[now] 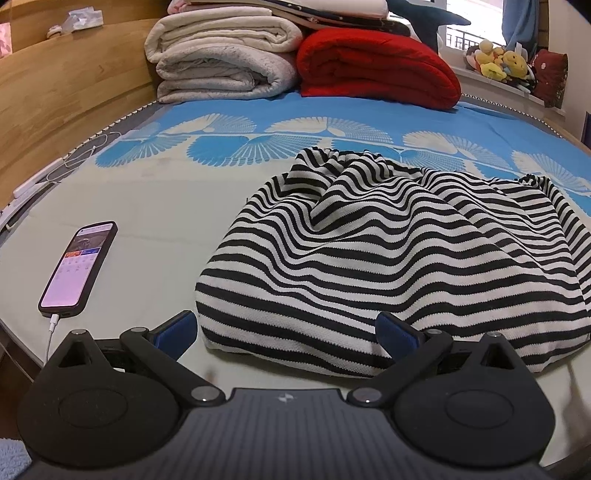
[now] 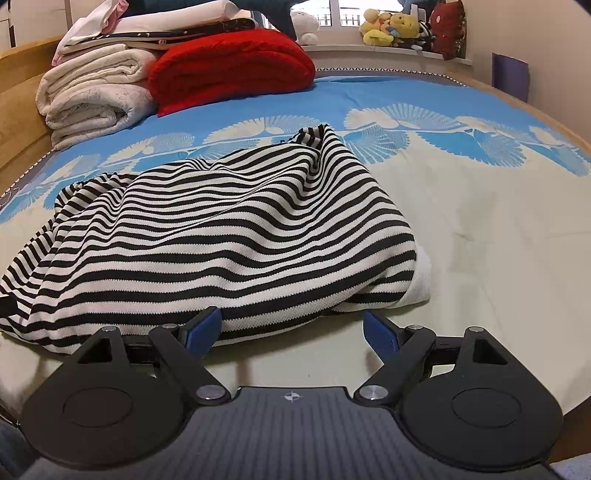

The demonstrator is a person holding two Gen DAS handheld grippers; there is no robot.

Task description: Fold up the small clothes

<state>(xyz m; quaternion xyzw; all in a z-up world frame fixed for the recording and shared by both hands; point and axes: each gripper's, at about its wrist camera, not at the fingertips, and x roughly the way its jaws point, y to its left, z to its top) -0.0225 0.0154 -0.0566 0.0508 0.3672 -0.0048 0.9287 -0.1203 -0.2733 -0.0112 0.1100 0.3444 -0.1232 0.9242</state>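
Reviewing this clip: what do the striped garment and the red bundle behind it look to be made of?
Striped garment: looks like a soft knit, probably cotton; fine ribbed texture, matte, drapes in folds. Red bundle: seems a thick padded or knitted blanket; matte, bulky rounded folds. Fibre uncertain.

The striped garment (image 1: pixel 388 251) runs past the right edge of the left wrist view, and past the left edge in the right wrist view. The phone (image 1: pixel 77 269) screen's text is too small to read. The stacked bedding (image 2: pixel 155 22) is cropped at the top.
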